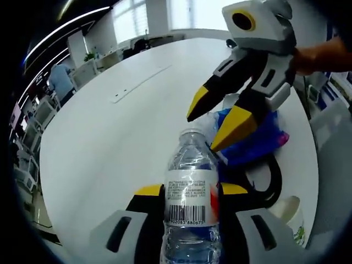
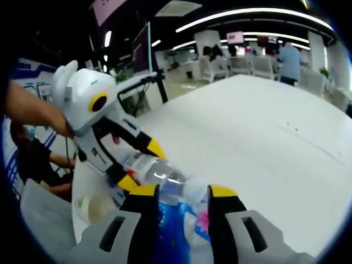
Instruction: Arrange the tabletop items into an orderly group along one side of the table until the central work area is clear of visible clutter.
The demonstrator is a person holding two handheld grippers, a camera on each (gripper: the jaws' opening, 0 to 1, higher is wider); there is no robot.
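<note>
My left gripper point(image 1: 191, 190) is shut on a clear water bottle point(image 1: 190, 165) with a white barcode label, holding it by the body. In the right gripper view the same gripper point(image 2: 143, 166) comes in from the left, and the bottle point(image 2: 157, 171) lies tilted across its jaws. My right gripper point(image 1: 215, 115) hangs open above a blue plastic packet point(image 1: 258, 137) near the table's edge. The packet point(image 2: 176, 220) sits between that gripper's point(image 2: 182, 191) spread jaws, and I cannot tell whether they touch it.
A black cable point(image 1: 270, 181) loops beside the packet, and a white cup point(image 1: 289, 212) point(image 2: 93, 206) stands close to the edge. The round white table point(image 1: 110, 137) point(image 2: 264, 137) stretches away bare. People and chairs are in the room beyond it.
</note>
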